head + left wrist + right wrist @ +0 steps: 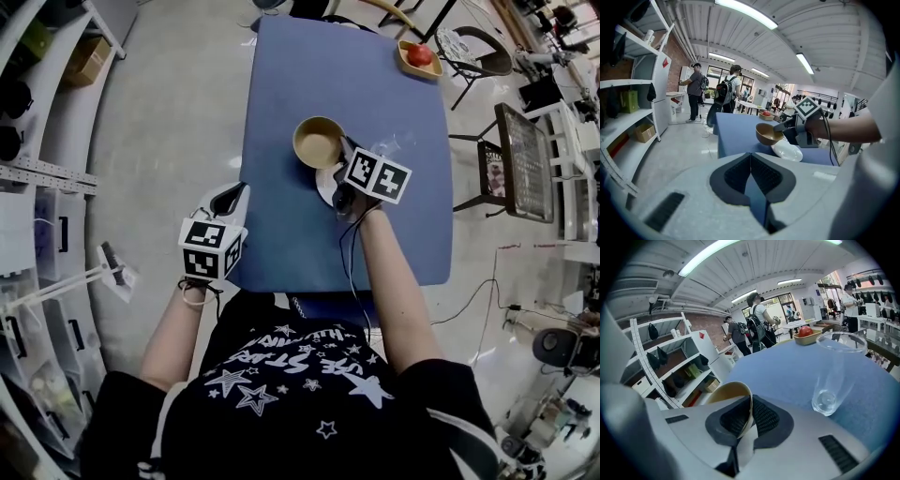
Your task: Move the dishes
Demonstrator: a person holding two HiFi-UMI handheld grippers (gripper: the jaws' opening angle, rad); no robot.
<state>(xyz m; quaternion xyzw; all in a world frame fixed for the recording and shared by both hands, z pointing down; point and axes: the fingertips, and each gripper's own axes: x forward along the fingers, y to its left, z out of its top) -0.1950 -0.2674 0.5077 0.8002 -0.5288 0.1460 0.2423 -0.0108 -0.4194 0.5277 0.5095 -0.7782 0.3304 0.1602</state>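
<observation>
A tan bowl (pixel 317 142) hangs just above the middle of the blue table (pixel 291 84). My right gripper (pixel 345 152) is shut on the bowl's near rim, and in the right gripper view the rim (pixel 746 409) runs between the pads of that gripper (pixel 750 414). A white plate (pixel 327 185) lies on the table under the right gripper, below the bowl (pixel 768 133) in the left gripper view. My left gripper (pixel 229 197) hovers at the table's left edge. Its pads meet with nothing between them (pixel 750 161).
A clear glass (pixel 390 147) stands just right of the bowl. At the far right corner a tan tray holds a red apple (pixel 419 54). Shelving (pixel 37 169) lines the left side, and a chair (pixel 480 52) and a wire rack (pixel 525 161) stand to the right. People stand beyond the table (pixel 725 93).
</observation>
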